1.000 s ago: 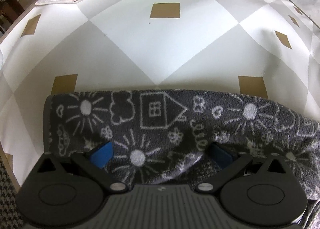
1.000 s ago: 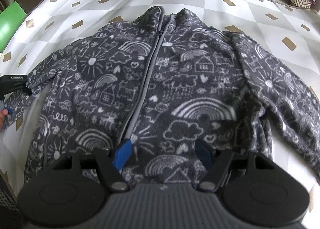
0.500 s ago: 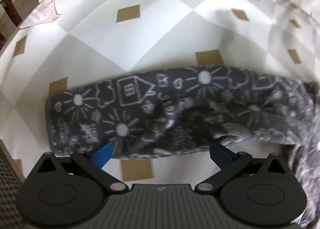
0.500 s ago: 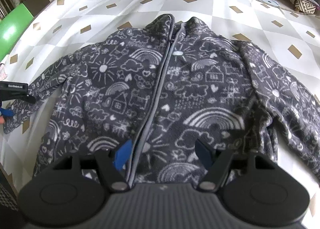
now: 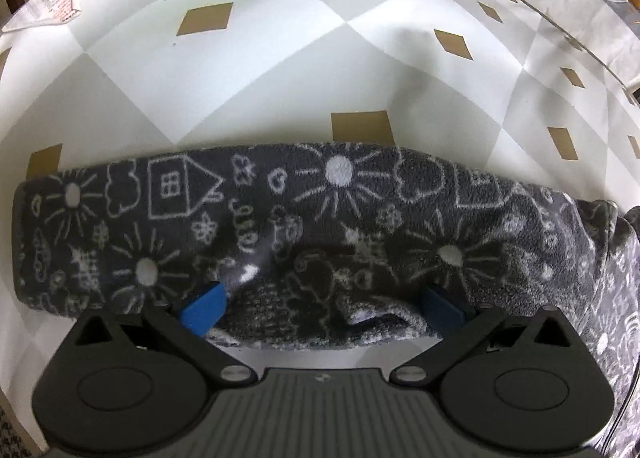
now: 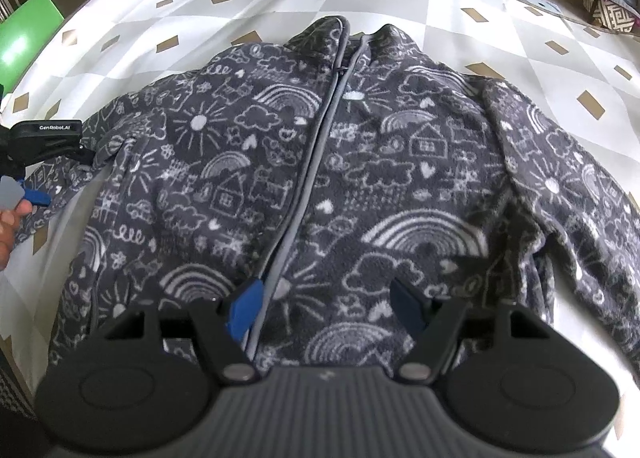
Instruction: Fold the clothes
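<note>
The diamond-patterned tablecloth (image 6: pixel 400 13) carries a doodle-print fleece jacket (image 6: pixel 320 177), front up, zipped, sleeves spread; the left sleeve (image 5: pixel 280 225) lies between the spread jaws of the left gripper (image 5: pixel 324 306); the right gripper (image 6: pixel 326 304), also released, hovers over the near hem; judging so, a sleeve fold needs clamping first.

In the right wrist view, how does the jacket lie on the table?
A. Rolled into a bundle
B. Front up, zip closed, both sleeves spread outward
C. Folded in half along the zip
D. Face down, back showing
B: the jacket lies flat with its grey zip running closed up the middle to the collar, and a sleeve reaches out on each side.
</note>
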Available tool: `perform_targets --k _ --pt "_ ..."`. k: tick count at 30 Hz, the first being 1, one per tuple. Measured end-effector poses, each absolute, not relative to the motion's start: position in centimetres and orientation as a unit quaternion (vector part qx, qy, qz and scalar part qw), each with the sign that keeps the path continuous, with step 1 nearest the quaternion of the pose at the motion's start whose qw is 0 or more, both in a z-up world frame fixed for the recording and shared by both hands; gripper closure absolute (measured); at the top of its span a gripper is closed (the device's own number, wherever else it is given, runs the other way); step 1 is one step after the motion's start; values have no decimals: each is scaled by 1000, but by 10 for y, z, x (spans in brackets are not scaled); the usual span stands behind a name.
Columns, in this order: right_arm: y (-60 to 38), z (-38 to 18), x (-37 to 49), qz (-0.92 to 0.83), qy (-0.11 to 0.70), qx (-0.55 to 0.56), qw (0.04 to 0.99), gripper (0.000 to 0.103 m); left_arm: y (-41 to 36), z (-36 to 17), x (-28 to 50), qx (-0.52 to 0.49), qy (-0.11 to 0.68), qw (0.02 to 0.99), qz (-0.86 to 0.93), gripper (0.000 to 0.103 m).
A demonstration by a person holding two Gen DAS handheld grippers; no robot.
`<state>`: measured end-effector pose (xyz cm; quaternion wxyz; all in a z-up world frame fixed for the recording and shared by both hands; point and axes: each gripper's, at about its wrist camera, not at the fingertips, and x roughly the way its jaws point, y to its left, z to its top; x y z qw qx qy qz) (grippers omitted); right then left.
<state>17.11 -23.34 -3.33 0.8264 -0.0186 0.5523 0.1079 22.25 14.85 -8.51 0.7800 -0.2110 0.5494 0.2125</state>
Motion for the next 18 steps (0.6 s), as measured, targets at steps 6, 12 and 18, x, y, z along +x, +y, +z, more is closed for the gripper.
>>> perform_targets --k 6,12,18 --pt "-231 -35 172 108 553 -23 825 35 145 -85 216 -205 570 769 206 0" --pt "-232 -34 172 111 551 -31 827 35 141 -81 212 -181 583 764 207 0" --pt "-235 -32 173 110 548 -27 829 35 141 -79 211 -202 579 754 236 0"
